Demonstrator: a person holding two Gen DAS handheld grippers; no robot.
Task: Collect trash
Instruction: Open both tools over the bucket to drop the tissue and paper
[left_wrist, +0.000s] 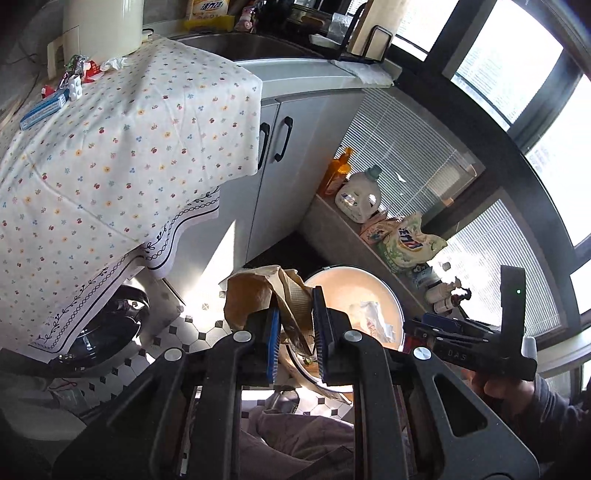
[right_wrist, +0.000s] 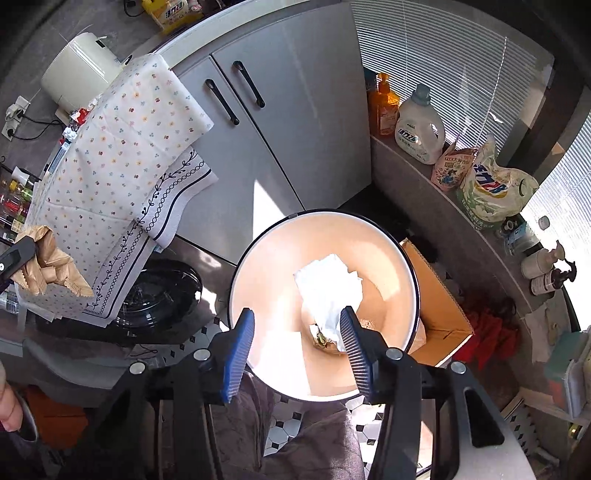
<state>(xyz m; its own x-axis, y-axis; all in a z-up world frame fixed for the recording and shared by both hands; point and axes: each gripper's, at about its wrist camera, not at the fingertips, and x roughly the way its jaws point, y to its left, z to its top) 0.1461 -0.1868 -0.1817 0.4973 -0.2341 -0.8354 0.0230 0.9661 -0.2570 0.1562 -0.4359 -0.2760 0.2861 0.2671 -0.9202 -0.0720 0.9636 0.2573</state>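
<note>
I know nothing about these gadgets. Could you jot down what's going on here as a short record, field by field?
Setting: kitchen floor beside grey cabinets
Left gripper: shut on a crumpled brown paper bag, held near the bin's rim
Right gripper: open, empty, above the bin
Trash bin: round, open, white crumpled paper inside
Tablecloth: floral; blue box and small wrappers on it
Ledge: detergent jug, orange bottle
</note>
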